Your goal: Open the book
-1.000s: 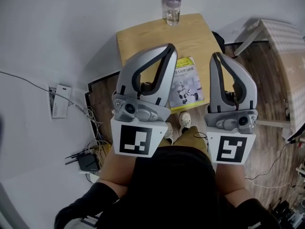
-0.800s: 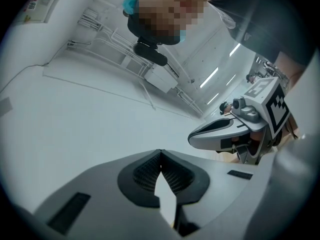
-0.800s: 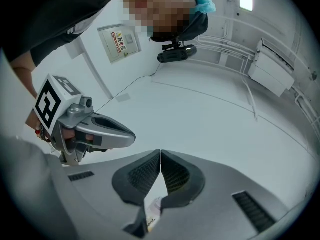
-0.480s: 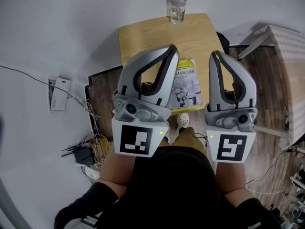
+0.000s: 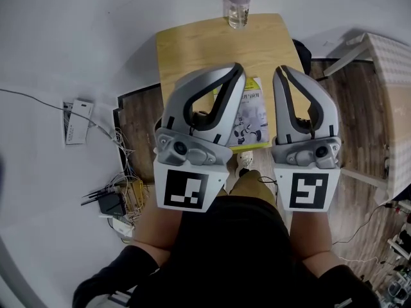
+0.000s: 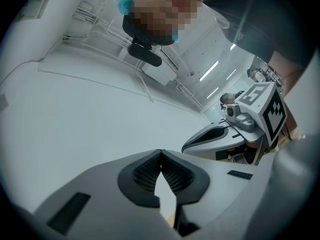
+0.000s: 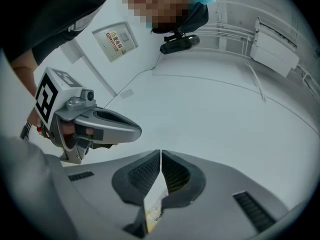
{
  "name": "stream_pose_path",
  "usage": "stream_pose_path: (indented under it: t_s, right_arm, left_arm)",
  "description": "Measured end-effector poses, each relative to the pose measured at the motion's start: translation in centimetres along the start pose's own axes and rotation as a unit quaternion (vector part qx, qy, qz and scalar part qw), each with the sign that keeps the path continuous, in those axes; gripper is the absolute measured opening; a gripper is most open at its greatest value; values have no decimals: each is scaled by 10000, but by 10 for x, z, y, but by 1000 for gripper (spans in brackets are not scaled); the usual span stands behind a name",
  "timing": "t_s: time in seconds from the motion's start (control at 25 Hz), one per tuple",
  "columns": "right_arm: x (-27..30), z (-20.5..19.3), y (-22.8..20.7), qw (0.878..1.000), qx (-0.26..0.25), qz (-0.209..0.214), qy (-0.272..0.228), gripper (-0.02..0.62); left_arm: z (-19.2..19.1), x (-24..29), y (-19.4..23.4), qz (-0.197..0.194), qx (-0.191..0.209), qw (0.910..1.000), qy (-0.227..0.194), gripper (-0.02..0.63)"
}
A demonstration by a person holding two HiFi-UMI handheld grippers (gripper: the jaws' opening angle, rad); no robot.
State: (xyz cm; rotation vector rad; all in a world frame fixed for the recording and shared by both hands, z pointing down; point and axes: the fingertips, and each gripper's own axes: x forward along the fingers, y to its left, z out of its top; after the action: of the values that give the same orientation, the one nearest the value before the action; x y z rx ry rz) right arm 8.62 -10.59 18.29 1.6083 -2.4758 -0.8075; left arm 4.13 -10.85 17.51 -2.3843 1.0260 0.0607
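– Is it bright there?
– Yes. My room is bright all over. In my left gripper view, long lamps [image 6: 216,70] shine white up on the ceiling.
– Any shadows?
– Only soft, pale ones.
– Is it sharp?
– Mostly. My left gripper [image 6: 160,154] is so near that it looks a bit soft. Straight lines bend at the edges, and both gripper views go black in the corners.
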Motion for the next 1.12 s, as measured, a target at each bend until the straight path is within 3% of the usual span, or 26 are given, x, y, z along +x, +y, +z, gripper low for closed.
stream_pose_path:
  t_s: [0.4, 0.48, 0.56, 0.92, 1.12]
  right_arm:
    - [12, -42, 11, 9982, 187, 456, 340, 36]
    - [13, -51, 13, 9974, 219, 540, 430, 96]
    - [16, -58, 15, 9967, 268, 598, 472, 114]
    - [20, -105, 23, 9913, 614, 863, 779, 127]
    - [21, -142, 33, 9840, 772, 1070, 1196, 129]
  left_arm:
    - [-21, 10, -2, 99, -95, 9997, 217, 9]
    - [-26, 12, -3, 109, -108, 9995, 262, 9]
    - [-31, 13, -3, 126, -129, 9994, 306, 9]
    - [-50, 21, -6, 151, -200, 9986, 467, 9]
    - [-60, 25, -6, 165, -246, 9980, 562, 9]
